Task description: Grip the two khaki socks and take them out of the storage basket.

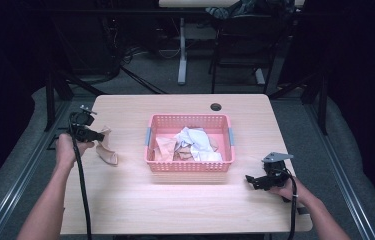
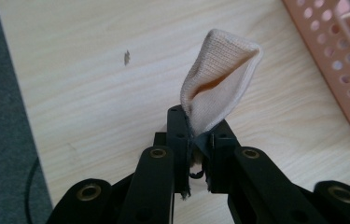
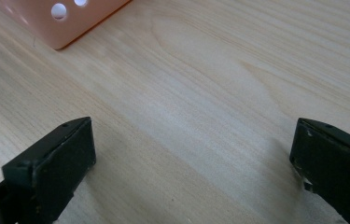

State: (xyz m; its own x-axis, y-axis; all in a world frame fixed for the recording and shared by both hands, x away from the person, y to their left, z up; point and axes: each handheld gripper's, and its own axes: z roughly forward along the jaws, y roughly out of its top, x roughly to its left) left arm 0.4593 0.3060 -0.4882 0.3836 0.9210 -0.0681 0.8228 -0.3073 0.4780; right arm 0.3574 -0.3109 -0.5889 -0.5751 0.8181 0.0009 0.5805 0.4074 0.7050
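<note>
A beige sock (image 1: 106, 151) lies partly on the table's left side, one end held up by my left gripper (image 1: 97, 135). In the left gripper view the jaws are shut on the sock (image 2: 217, 84), whose open cuff stands up above my left gripper (image 2: 196, 140). A pink perforated basket (image 1: 190, 166) sits mid-table with white and beige cloth pieces (image 1: 195, 142) inside. My right gripper (image 1: 251, 181) rests low near the table's front right, right of the basket, and in its own view my right gripper (image 3: 191, 154) stands open over bare wood.
The basket's pink wall (image 2: 336, 56) lies to the right of the held sock, and the basket's corner (image 3: 65, 23) shows beyond the right jaws. A round cable hole (image 1: 216, 107) sits at the table's far edge. Dark floor, desk legs and cables lie behind the table.
</note>
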